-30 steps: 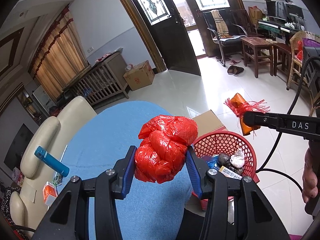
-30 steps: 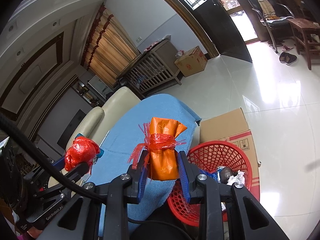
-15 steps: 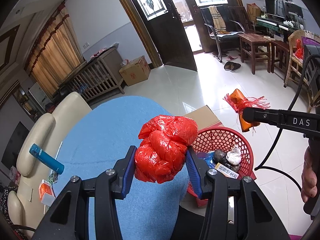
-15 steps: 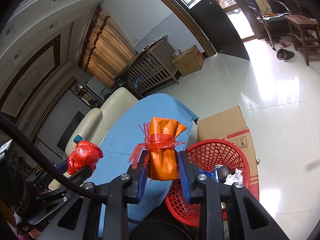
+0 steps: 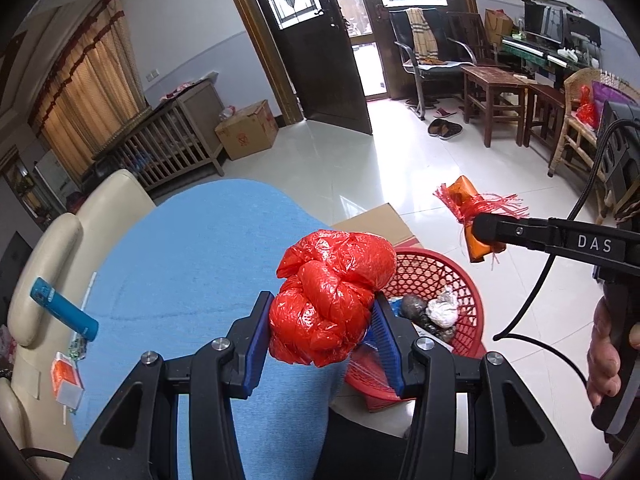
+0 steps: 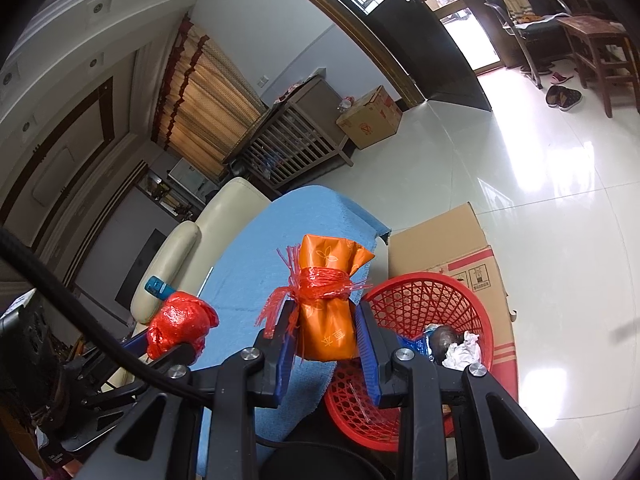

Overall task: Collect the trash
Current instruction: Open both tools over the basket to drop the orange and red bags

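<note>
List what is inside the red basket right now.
In the red basket lie a crumpled white wad, a dark lump and something blue. Its near part is hidden behind the left gripper.

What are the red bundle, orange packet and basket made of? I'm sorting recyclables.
Red bundle: thin glossy plastic film, judging by its crinkles and glints. Orange packet: smooth printed plastic wrapper, probably, tied with frayed red plastic strips. Basket: rigid moulded red plastic with open lattice walls.

One basket [image 5: 436, 276], two claw-held bundles [image 5: 332, 300].
</note>
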Demonstrator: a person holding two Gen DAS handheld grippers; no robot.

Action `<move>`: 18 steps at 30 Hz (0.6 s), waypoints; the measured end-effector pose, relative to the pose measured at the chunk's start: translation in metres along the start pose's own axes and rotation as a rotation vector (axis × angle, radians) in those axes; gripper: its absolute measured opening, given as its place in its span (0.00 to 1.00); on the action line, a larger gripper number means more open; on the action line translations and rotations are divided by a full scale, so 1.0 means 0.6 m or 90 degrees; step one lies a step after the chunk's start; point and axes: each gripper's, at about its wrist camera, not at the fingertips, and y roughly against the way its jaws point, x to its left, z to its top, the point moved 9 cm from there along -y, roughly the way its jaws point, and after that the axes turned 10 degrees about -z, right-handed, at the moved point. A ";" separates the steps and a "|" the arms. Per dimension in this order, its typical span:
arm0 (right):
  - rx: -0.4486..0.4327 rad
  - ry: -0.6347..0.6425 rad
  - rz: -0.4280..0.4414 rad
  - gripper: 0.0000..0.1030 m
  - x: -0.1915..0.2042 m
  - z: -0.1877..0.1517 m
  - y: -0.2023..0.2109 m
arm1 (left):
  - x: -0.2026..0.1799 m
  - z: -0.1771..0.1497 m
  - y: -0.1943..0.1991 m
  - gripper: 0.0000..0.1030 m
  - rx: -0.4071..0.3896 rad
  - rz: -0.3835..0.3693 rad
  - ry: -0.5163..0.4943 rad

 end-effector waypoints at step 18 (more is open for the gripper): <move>0.029 -0.014 -0.036 0.33 -0.039 -0.015 -0.050 | -0.034 -0.010 -0.080 0.55 0.043 -0.100 0.022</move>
